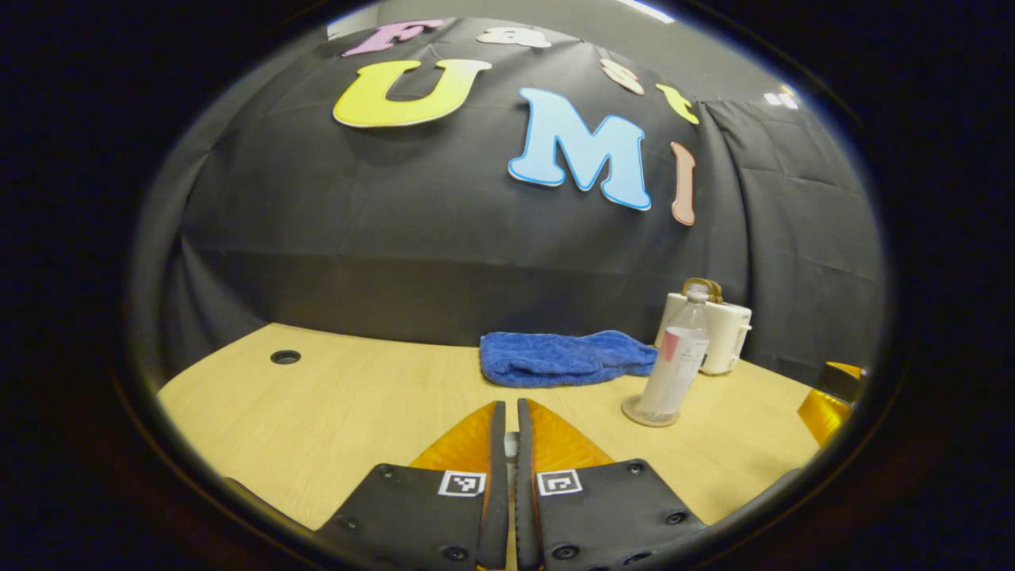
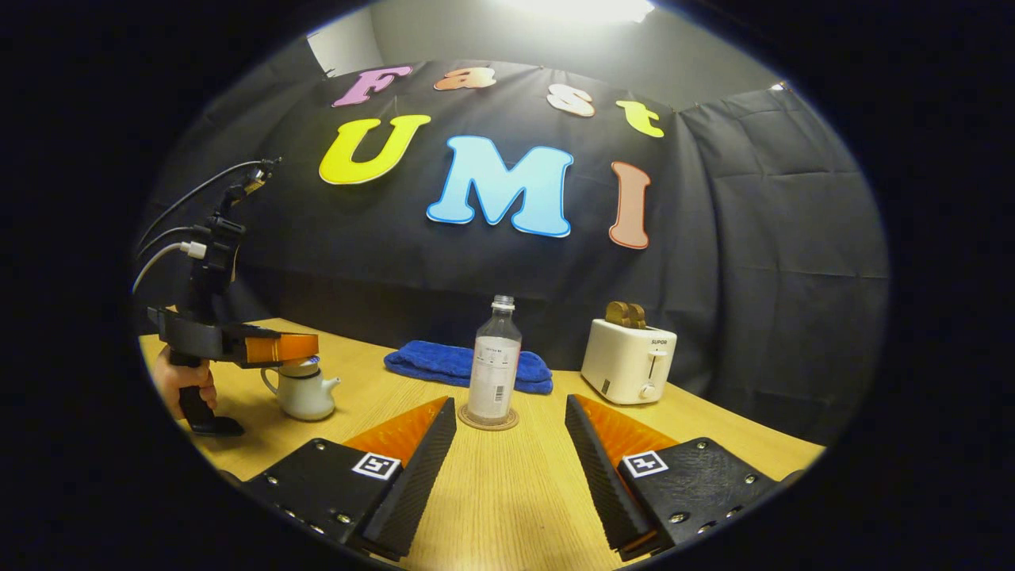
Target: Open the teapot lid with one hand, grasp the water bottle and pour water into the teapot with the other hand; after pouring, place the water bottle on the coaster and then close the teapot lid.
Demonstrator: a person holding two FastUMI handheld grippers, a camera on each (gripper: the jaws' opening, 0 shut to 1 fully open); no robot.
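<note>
Both views are sharp in the middle and bend strongly at the edges. A ceiling lamp (image 2: 583,8) gives glare at the top of the right gripper view; the surface (image 2: 507,492) is evenly lit, with soft shadows.

Black screw-studded tongs (image 2: 507,444) bodies with square coded markers; cables on the far tongs (image 2: 305,347).

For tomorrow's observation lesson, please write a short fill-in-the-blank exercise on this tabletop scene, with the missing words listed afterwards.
1. The water bottle stands upright on a round ____.
2. The folded cloth lying behind the bottle is ____ in colour.
3. The right gripper has its fingers spread ____, with the bottle ahead between them.
4. The left gripper is above the small white ____.

Missing words: coaster; blue; open; teapot
</note>
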